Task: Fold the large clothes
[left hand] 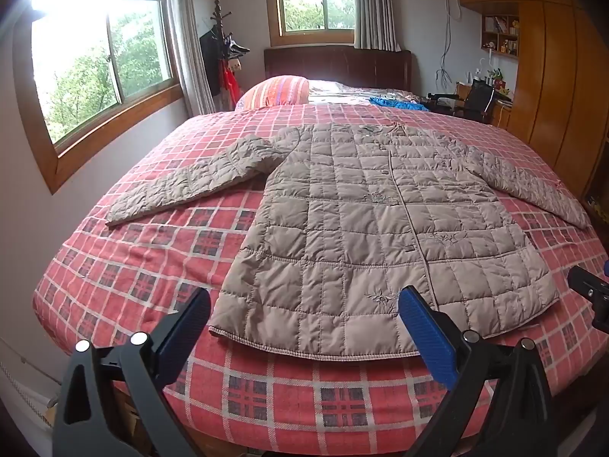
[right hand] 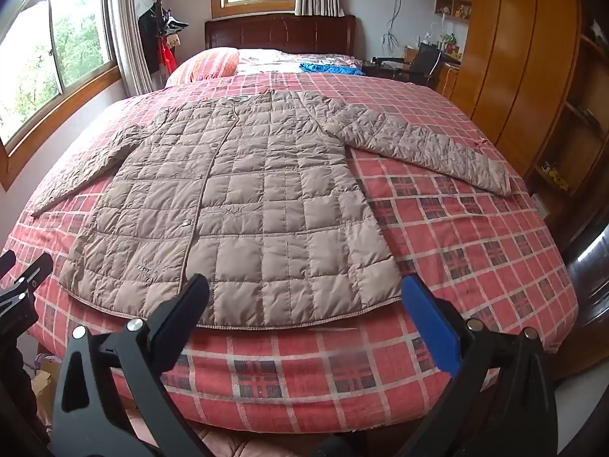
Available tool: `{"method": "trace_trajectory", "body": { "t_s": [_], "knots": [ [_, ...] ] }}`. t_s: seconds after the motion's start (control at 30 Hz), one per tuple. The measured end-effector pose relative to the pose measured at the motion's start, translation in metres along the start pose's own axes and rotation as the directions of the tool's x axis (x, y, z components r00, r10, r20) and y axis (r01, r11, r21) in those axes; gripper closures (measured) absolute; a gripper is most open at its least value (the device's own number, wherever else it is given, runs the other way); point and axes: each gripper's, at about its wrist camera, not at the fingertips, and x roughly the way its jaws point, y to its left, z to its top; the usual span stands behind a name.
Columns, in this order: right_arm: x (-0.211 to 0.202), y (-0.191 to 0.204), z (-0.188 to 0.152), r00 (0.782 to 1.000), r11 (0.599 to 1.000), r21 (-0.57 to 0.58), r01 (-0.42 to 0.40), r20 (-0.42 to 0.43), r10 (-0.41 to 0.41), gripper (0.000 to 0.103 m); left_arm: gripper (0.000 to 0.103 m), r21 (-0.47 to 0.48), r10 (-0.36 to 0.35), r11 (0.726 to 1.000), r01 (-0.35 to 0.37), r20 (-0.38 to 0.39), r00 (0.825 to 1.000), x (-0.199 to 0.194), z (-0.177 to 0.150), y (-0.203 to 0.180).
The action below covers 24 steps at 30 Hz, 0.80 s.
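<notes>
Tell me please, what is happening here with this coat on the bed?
A person holds two grippers at the foot of the bed, about to fold a quilted beige coat. The coat lies flat, front up, both sleeves spread out, its hem toward the grippers. The left gripper and the right gripper both hover by the hem with jaws open, holding nothing. No fold is made yet.

One quilted jacket (left hand: 365, 221), one bed (left hand: 152, 259), two windows (left hand: 102, 61), one pillow (left hand: 274, 91)
</notes>
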Motion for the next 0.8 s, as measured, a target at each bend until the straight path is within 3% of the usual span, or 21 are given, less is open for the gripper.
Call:
{"method": "trace_trajectory", "body": {
  "t_s": [0.8],
  "knots": [
    [-0.002,0.007,0.002,1.000,1.000,-0.009,0.008,0.011,-0.008,0.003,0.004,-0.001,-0.003,1.000,0.003,0.002,1.000,-0.001,0.000,-0.001]
  ]
}}
